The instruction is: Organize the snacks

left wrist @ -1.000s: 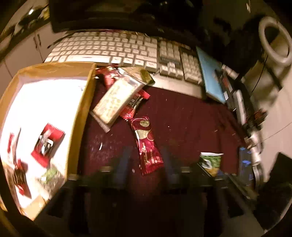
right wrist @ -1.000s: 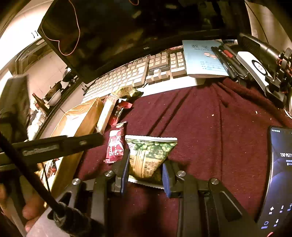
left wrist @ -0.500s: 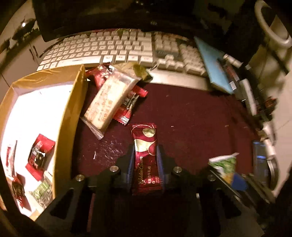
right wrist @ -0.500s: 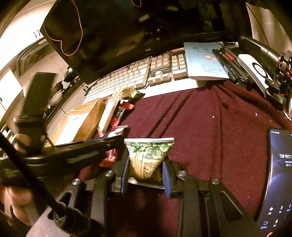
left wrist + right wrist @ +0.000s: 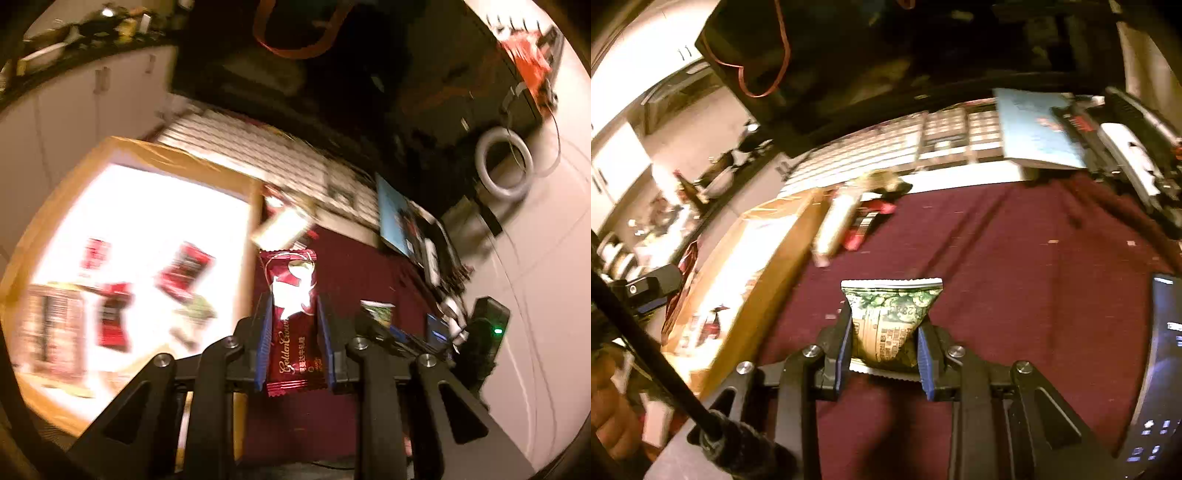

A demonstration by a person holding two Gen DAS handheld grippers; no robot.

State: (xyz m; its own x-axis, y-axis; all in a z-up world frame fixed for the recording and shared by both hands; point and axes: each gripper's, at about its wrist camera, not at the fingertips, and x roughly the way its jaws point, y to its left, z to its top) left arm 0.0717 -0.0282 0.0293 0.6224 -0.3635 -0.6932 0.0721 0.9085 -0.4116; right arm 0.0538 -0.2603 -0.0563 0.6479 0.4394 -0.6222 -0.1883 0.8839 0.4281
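My left gripper [image 5: 294, 325] is shut on a dark red candy wrapper [image 5: 291, 317] and holds it in the air beside the right wall of the cardboard box [image 5: 249, 236]. Several red and green snack packets [image 5: 183, 271] lie blurred inside the box. My right gripper [image 5: 884, 336] is shut on a green snack packet [image 5: 892, 317], lifted above the maroon cloth [image 5: 1015, 277]. That packet also shows in the left wrist view [image 5: 378, 312]. The box [image 5: 775, 266] lies left of the right gripper. The left gripper [image 5: 657, 288] shows at the far left with the red wrapper [image 5: 681, 291].
A pile of loose snacks [image 5: 849, 218] lies by the box's far corner, near the keyboard [image 5: 886, 147]. A blue booklet [image 5: 1030, 125] and pens sit at the back right. A phone [image 5: 1160, 369] lies at the right edge. A monitor stands behind.
My left gripper closed on the red wrapper on the cloth, lifted it and swung left toward the box. My right gripper rose a little with the green packet.
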